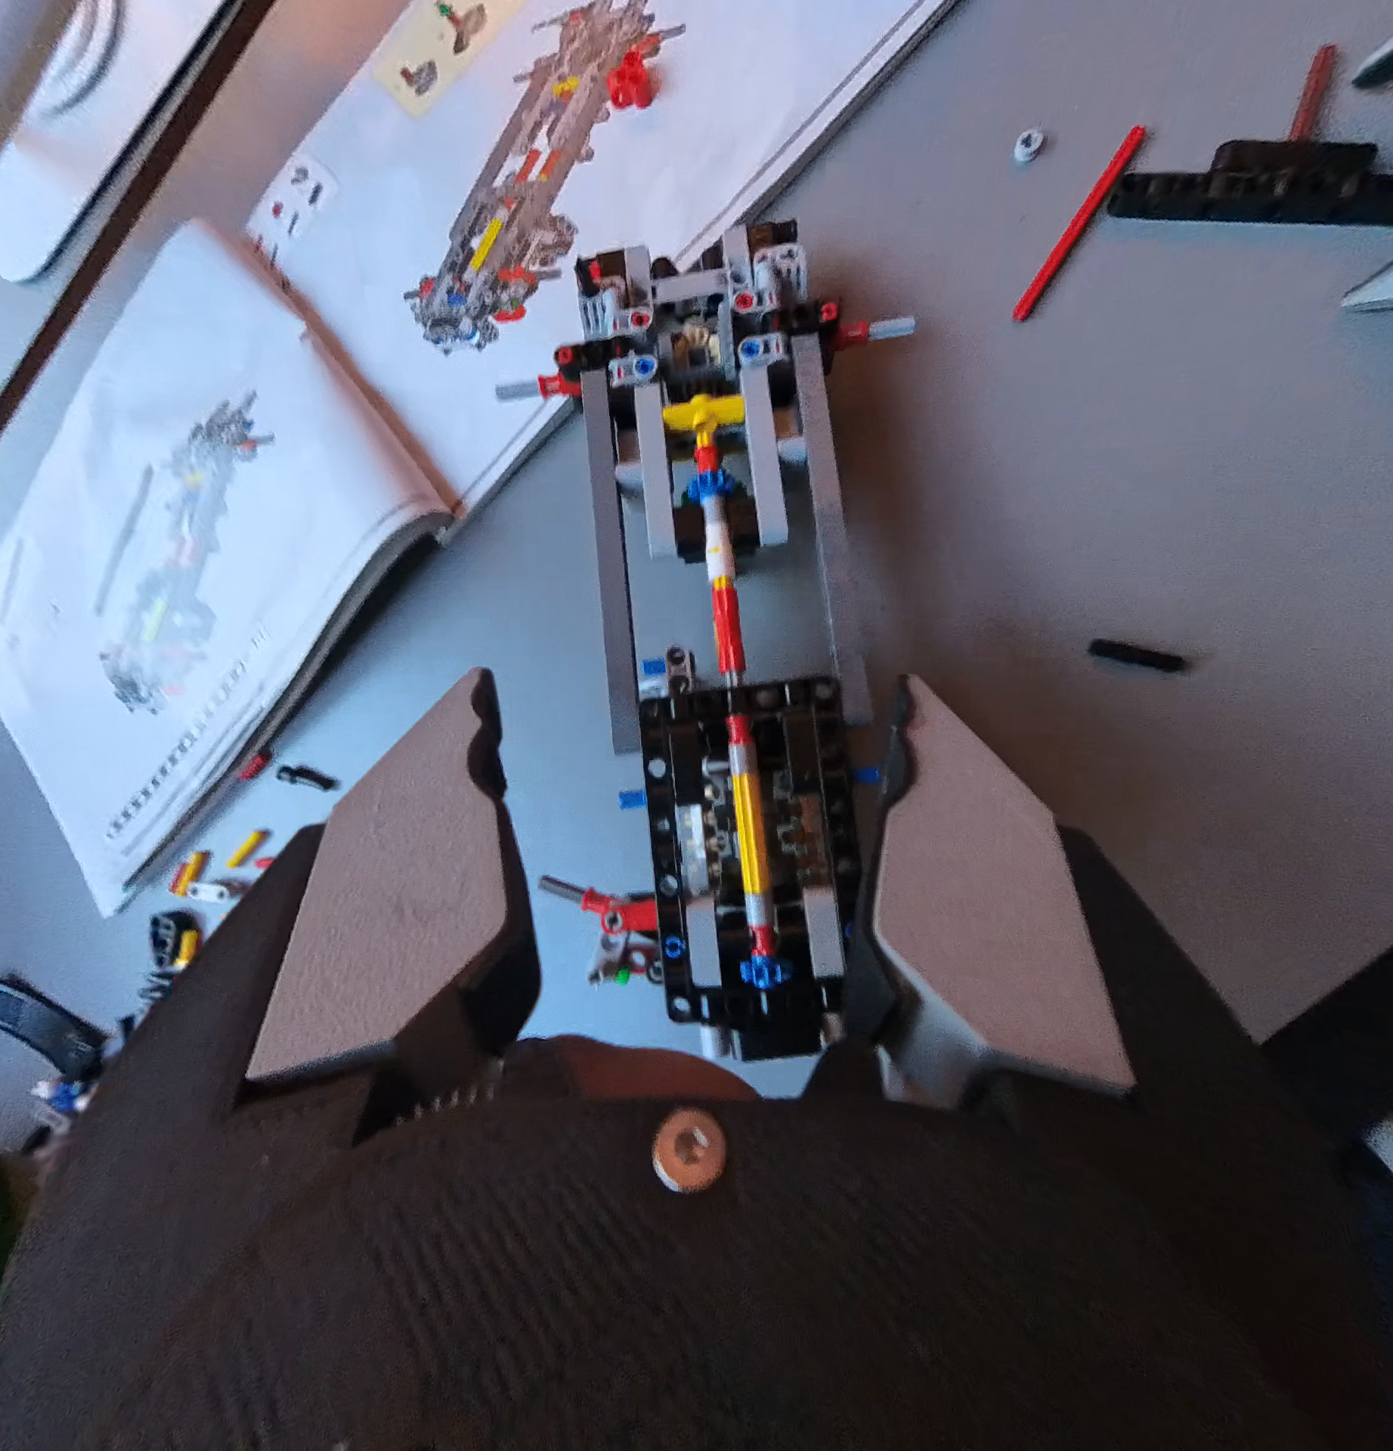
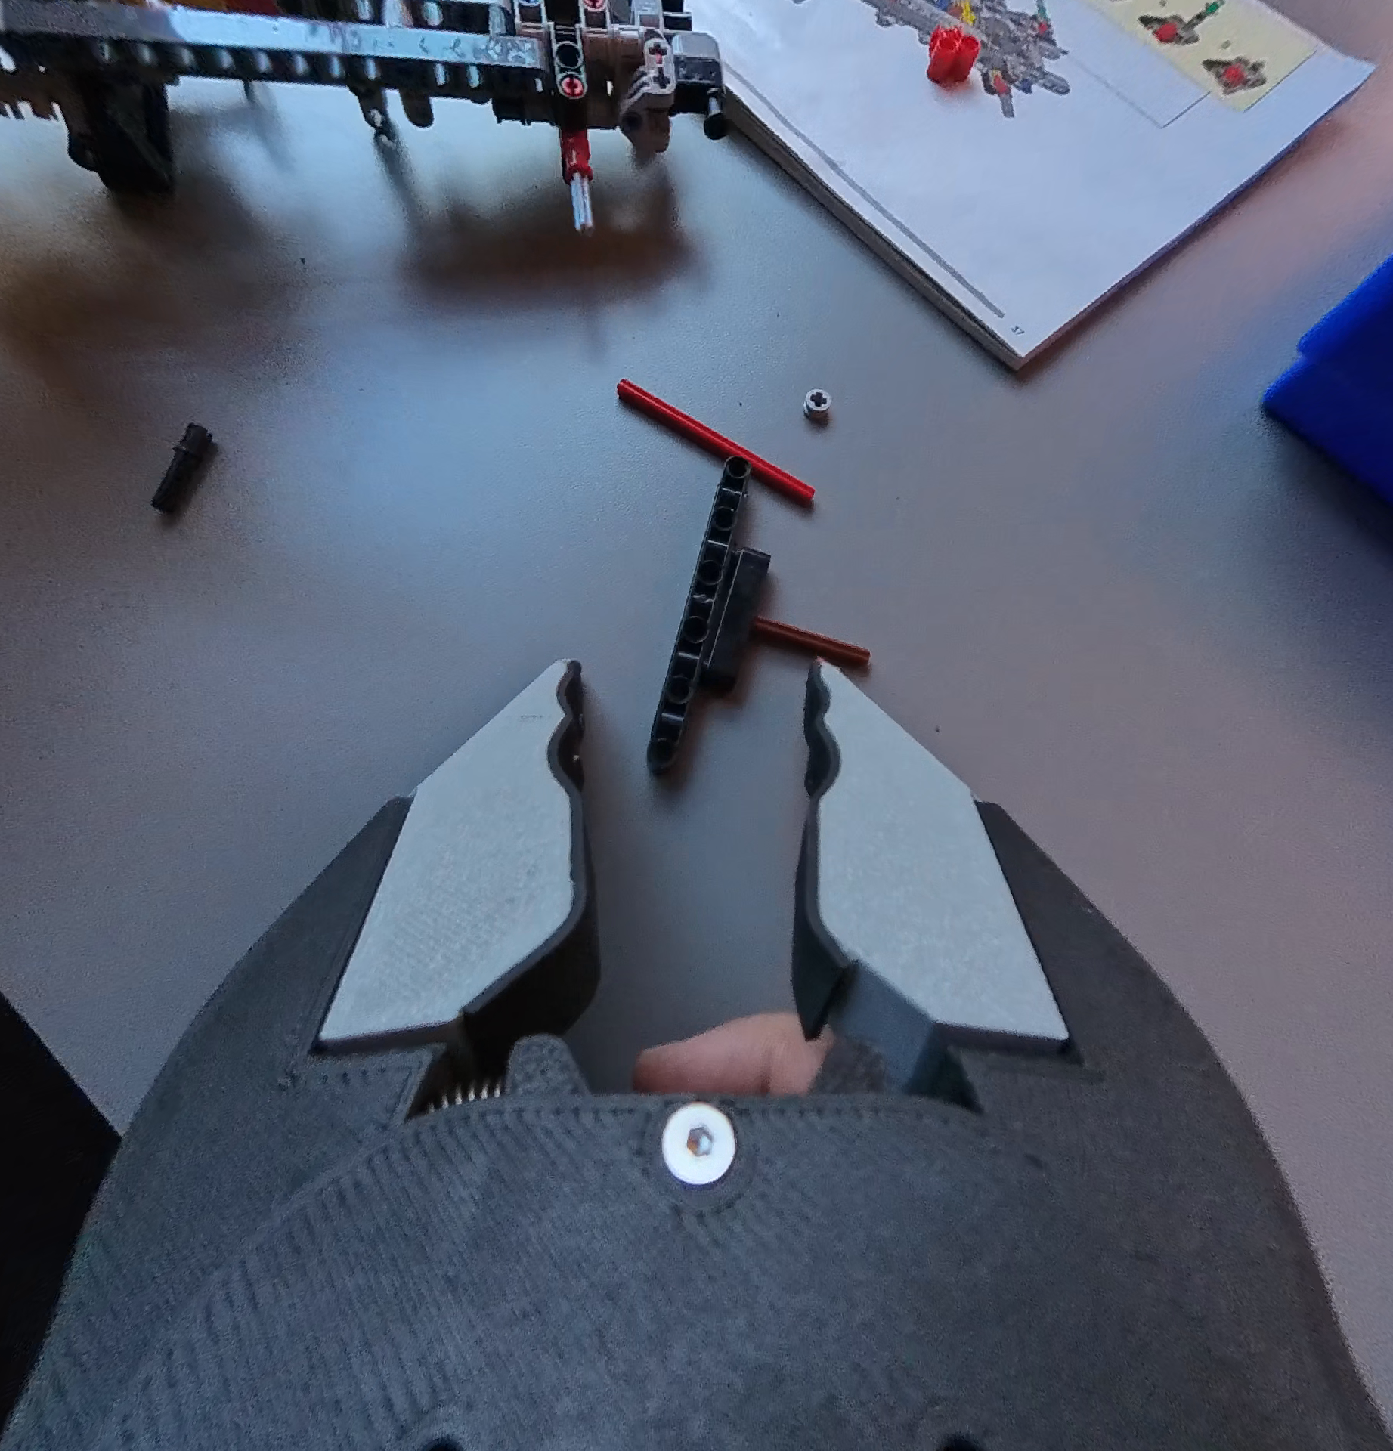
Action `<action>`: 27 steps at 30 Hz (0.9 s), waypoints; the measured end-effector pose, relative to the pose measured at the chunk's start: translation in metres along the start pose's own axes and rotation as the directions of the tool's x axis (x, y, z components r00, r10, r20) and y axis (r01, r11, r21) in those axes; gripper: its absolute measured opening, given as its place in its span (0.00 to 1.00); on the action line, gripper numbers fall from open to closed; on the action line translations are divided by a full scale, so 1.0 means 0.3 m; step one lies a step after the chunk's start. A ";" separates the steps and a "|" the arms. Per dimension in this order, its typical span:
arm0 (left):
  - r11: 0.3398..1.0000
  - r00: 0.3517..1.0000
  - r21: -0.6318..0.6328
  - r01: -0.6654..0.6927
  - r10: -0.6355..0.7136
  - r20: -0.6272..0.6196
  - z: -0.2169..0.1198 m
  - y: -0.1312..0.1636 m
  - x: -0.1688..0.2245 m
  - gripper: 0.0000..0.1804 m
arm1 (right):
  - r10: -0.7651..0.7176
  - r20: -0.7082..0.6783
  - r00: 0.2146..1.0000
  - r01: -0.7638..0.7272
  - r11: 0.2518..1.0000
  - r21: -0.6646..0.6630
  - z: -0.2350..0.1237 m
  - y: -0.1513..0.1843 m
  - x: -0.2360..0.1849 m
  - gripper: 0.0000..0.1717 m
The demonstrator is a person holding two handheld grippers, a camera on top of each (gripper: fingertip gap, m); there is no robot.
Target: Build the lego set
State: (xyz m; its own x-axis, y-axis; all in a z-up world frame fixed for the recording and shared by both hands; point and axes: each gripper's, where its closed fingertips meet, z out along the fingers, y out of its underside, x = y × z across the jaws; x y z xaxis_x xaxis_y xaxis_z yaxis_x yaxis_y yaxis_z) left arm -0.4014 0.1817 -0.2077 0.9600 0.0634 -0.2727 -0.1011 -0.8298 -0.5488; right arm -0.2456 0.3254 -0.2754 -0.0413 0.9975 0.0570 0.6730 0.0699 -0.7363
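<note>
- Grey table (image 2: 285,707): my left tool (image 1: 693,691) is spread around the black near end of a brick chassis (image 1: 744,856), gap on the left.
- My right tool (image 2: 693,675) is spread and bare, over a black beam (image 2: 697,628).

left gripper (image 1: 697,691) jaws wide | straddling black end of brick chassis (image 1: 744,856) | grey table (image 1: 1070,510) | open manual (image 1: 206,487)

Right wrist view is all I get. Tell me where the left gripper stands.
Observer: The left gripper is open, straddling the black frame end of the chassis model.
Operator: Say whether it grips.
Observer: No; the finger on the booklet side stands clear of the frame.
Operator: Name what runs down the chassis.
Observer: A red, white and yellow shaft with blue gears.
</note>
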 end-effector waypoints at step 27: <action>0.962 0.969 -0.164 -0.220 0.196 -0.147 0.030 0.268 -0.127 0.46 | 0.074 -0.018 0.997 -0.071 0.992 0.108 -0.081 0.006 0.111 0.17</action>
State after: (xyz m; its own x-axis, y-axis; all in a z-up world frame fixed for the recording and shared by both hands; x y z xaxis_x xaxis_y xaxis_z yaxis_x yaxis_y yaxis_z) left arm -0.4485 0.1175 -0.2486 0.9492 -0.1832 -0.2557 -0.2654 -0.9028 -0.3385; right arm -0.2278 0.3587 -0.2585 0.0219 0.9997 0.0147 0.5902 -0.0010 -0.8072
